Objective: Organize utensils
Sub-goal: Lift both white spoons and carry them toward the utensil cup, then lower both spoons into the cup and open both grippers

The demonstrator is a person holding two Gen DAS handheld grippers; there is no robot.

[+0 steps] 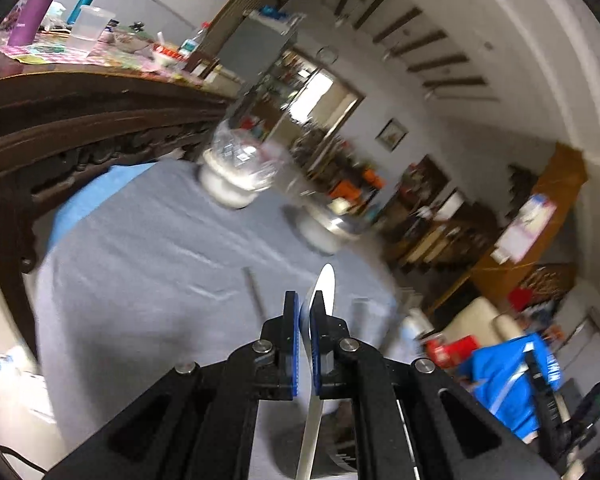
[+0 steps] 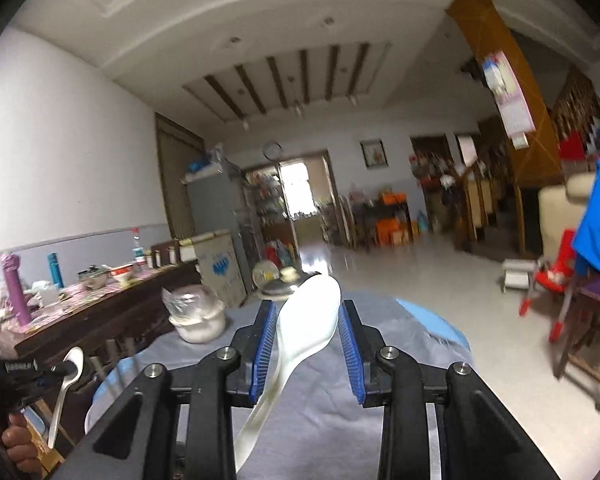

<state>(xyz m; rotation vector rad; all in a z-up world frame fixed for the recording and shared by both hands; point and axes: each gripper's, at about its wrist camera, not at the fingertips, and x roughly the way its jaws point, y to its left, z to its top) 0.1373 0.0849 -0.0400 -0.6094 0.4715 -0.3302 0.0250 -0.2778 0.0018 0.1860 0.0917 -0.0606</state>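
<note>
My left gripper [image 1: 305,300] is shut on a white spoon [image 1: 326,284], seen edge-on; the bowl pokes out past the fingertips and the handle hangs down below the jaws. It is held above a table under a grey cloth [image 1: 140,280]. My right gripper [image 2: 309,306] is shut on a second white spoon [image 2: 310,320], pinched across its bowl by the blue pads [image 2: 266,344], handle slanting down towards the camera. In the right wrist view the left gripper [image 2: 66,368] shows at far left with its spoon [image 2: 70,364] and a hand [image 2: 16,440].
On the cloth stand a white bowl under clear plastic [image 1: 236,172] [image 2: 198,320] and a metal pot [image 1: 332,220] [image 2: 278,286]. A blurred thin utensil [image 1: 256,292] lies on the cloth. A cluttered dark wooden sideboard [image 1: 80,100] flanks the table. A red chair [image 2: 548,280] stands at right.
</note>
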